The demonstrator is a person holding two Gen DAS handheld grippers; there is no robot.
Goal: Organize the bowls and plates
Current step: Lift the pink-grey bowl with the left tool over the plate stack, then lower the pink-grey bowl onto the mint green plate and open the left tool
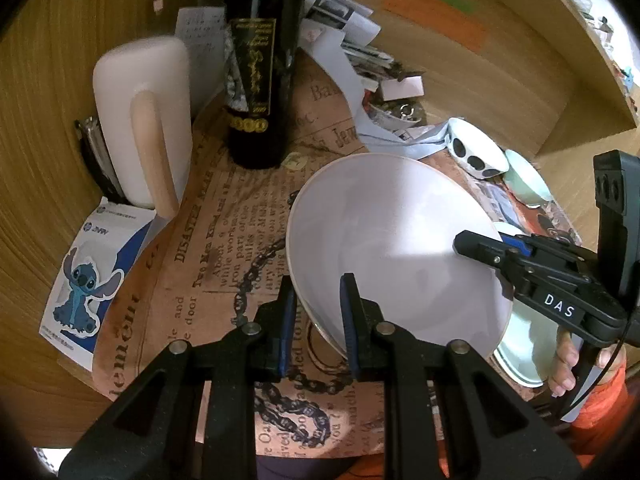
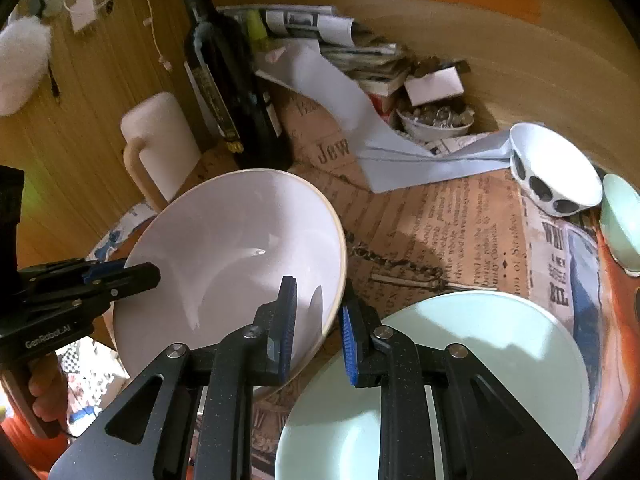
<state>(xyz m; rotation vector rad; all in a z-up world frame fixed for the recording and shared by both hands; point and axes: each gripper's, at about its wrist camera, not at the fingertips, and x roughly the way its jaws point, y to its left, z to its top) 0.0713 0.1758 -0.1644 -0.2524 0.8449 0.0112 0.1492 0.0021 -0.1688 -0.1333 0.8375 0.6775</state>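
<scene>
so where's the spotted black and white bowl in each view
Left wrist: the spotted bowl sits right of centre, above the big white bowl.
Right wrist: it is at the right edge, on the newspaper.
Shared landmark: the dark wine bottle, upper left of it in both views.

Brown wooden walls (image 1: 48,128) curve around the bench (image 2: 460,216). Old newspaper print covers its top. Orange and green paper notes (image 1: 436,12) stick on the wall. Bright light falls on the bench.
</scene>
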